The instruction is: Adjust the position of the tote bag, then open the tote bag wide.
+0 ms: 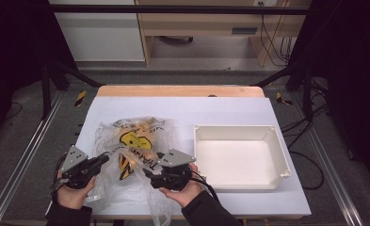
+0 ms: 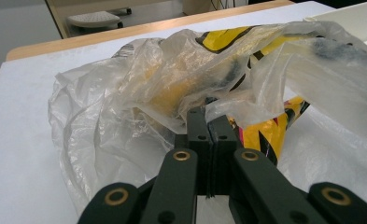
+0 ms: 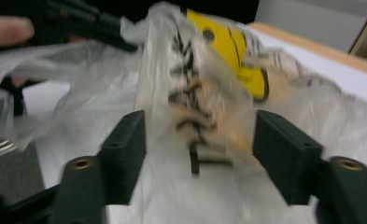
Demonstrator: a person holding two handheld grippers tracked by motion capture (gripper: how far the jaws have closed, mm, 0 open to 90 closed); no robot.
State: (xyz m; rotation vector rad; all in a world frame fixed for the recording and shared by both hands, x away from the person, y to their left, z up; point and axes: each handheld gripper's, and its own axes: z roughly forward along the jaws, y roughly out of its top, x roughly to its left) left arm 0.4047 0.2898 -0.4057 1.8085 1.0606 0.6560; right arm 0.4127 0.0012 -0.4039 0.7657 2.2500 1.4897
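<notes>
Left gripper [image 2: 209, 122]: jaws pinched tight on a fold of the clear plastic bag [image 1: 131, 141].
Right gripper [image 3: 200, 140]: jaws spread wide – film between them, unpressed.
Bag: on the white table [image 1: 248, 110], left of the white tray [image 1: 279, 150].
Print: yellow-black – lettering unreadable.

Both grippers are black, boxy tools. The left gripper [image 1: 102, 160] and the right gripper [image 1: 147, 170] each carry a grey three-cornered plate on top, dotted with small dark screws. A black cable trails from each. Up close, the jaws are flat matte-black blocks on linked arms with brass-ringed pivot holes. The person wears dark sleeves down to the wrists.
</notes>
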